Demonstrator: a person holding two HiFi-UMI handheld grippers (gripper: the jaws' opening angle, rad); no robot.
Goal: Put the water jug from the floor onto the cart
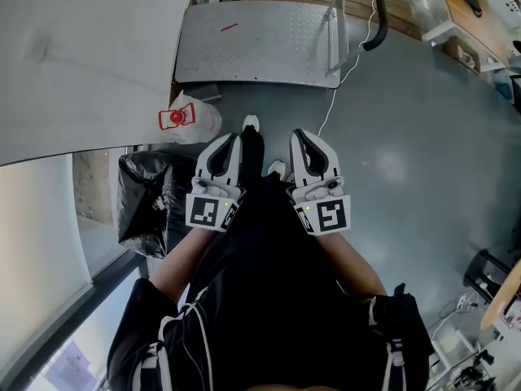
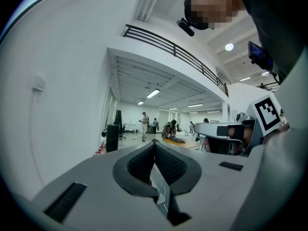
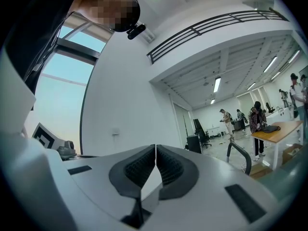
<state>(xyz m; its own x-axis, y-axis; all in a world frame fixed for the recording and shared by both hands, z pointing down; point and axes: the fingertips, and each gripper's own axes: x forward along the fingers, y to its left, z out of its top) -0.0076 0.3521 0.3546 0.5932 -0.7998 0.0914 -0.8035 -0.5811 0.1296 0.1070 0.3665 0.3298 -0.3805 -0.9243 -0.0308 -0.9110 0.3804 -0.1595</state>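
Observation:
The water jug (image 1: 192, 121), clear plastic with a red label, stands on the grey floor by the white wall, just below the cart's near left corner. The cart (image 1: 260, 43) is a flat grey metal platform with a tube handle (image 1: 335, 24) at its right end. I hold both grippers side by side in front of my body. My left gripper (image 1: 238, 137) is shut and empty, a little right of the jug. My right gripper (image 1: 299, 135) is shut and empty too. In both gripper views the jaws meet, left gripper (image 2: 154, 142) and right gripper (image 3: 155, 147), and the jug is hidden.
A black rubbish bag (image 1: 146, 202) sits by the wall, below the jug. A white cable (image 1: 346, 72) runs over the floor right of the cart. A desk (image 1: 468, 15) stands at the far right. Several people stand far off in the hall (image 2: 144, 124).

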